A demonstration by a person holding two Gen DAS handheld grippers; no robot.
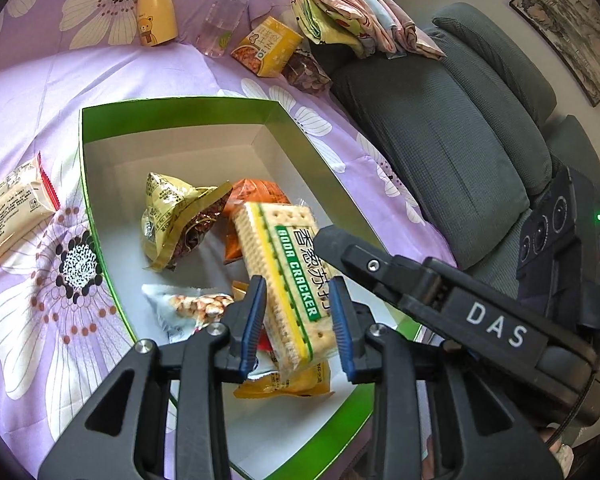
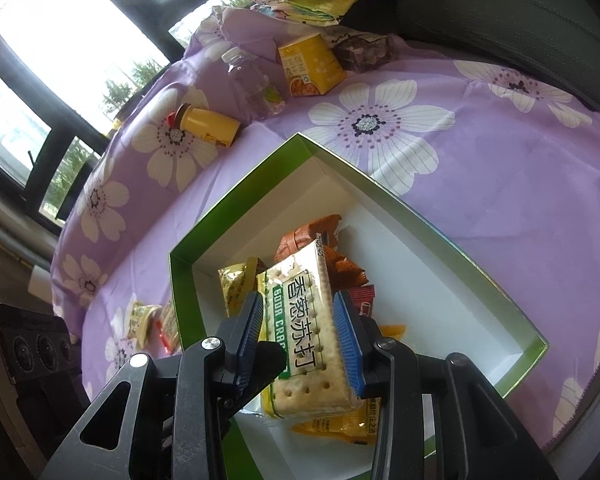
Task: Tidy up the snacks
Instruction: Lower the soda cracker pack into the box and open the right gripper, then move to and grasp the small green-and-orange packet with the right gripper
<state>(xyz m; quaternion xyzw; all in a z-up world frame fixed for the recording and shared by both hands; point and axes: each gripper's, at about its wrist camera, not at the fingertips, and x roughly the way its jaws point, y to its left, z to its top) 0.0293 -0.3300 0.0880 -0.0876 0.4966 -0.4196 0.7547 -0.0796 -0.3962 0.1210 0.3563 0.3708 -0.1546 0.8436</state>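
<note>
Crackers in a clear rectangular wrapper with a green and yellow label, the soda cracker pack (image 2: 306, 328), sit clamped between the blue ribbed pads (image 2: 350, 340) of the right gripper (image 2: 300, 340), which is closed firmly on the pack's two long sides. That gripper tilts steeply downward and holds the pack over the near end of the green-walled, white-floored cardboard box (image 2: 260, 184). Seen from the left wrist, the right gripper's black body reaches in from the right across the pack's upper edge. The left gripper (image 1: 298, 320) also slants downward, its two blue pads (image 1: 252, 320) flanking the same cracker pack (image 1: 288, 264); its jaws stand slightly apart from the wrapper, loose rather than pressing. Inside the box lie a crumpled gold foil packet (image 1: 176, 220), an orange packet (image 1: 256, 192) and a clear bag of nuts (image 1: 192, 308). The box rests on a purple flowered bedsheet (image 1: 40, 92), where a red-edged biscuit packet (image 1: 12, 208) lies outside its left wall.
</note>
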